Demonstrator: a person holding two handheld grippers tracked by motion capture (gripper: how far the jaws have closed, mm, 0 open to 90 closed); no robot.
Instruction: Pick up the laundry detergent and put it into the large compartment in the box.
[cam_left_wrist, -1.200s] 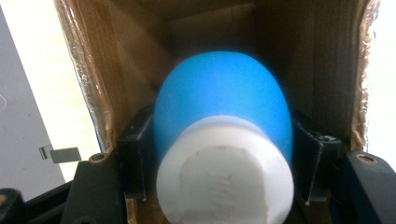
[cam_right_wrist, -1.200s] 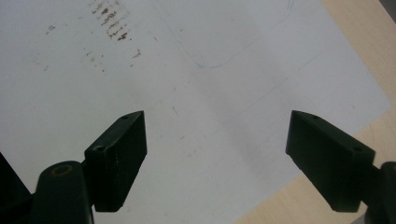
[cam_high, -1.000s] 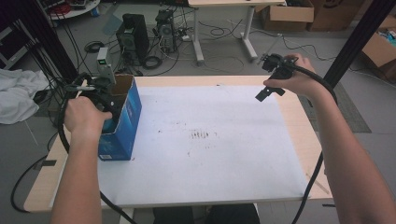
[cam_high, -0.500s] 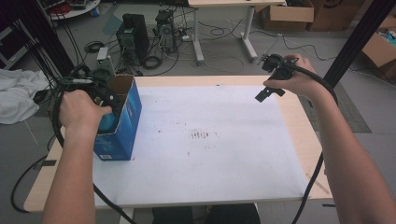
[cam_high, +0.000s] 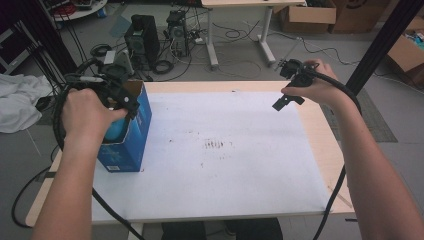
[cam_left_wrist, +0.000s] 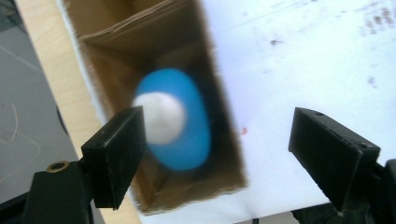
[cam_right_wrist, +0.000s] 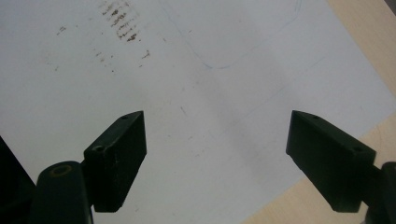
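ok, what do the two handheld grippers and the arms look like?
Both grippers are black: the left gripper and right gripper each have two flat, blocky, wedge-shaped jaws with small screw holes, plus a brass-coloured ring at one jaw's base. A thick black cable trails from each. The person's forearms are bare: no sleeves or gloves in view.

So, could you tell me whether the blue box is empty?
Not empty: a blue and white object lies inside the open-topped blue box.
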